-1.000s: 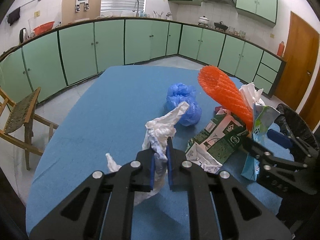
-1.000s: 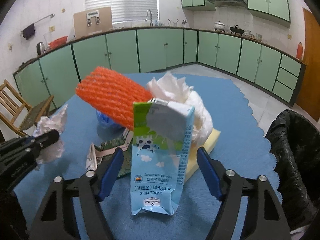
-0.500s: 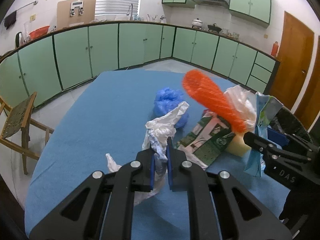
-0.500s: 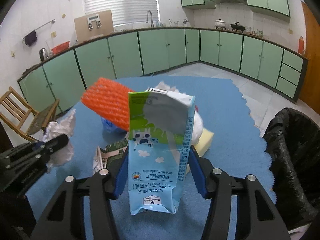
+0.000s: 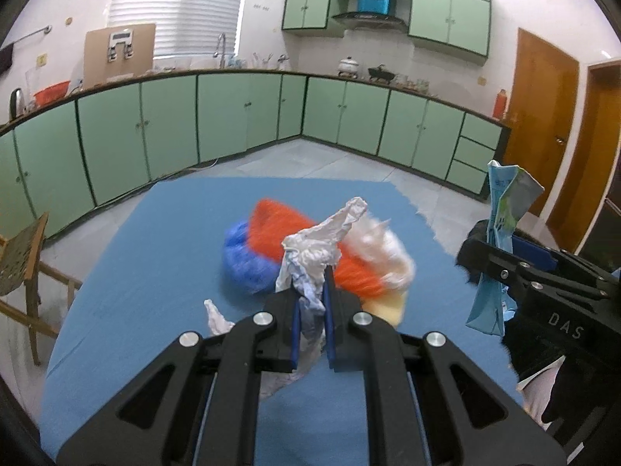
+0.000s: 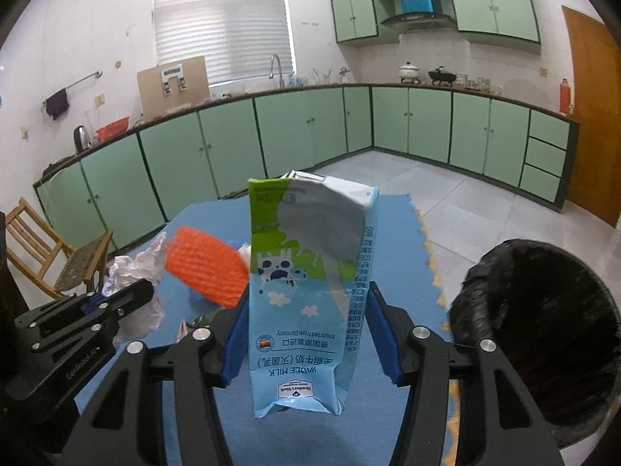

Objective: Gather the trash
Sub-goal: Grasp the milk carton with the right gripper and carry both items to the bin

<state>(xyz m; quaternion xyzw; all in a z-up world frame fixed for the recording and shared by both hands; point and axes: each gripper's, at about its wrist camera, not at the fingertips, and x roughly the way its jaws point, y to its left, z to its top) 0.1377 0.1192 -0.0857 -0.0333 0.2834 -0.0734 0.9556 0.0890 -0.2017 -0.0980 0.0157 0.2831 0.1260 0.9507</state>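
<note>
With the milk carton [image 6: 310, 291] pinched in the right tongs [image 6: 306, 334] and crumpled paper [image 5: 314, 256] in the left tongs [image 5: 310, 326], either could be dropped short of the black bin [image 6: 539, 322] if squeezed loosely.

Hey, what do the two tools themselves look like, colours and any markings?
Both tools, left and right, are matte black cut-out frames with silver screw heads and blue finger pads. White lettering shows on their sides: "DAS" on the right one, "GenRobot.AI" on the left.

Trash pile [image 5: 310, 256] on table [image 5: 155, 272]; bin [image 6: 543, 330] right of it.
</note>
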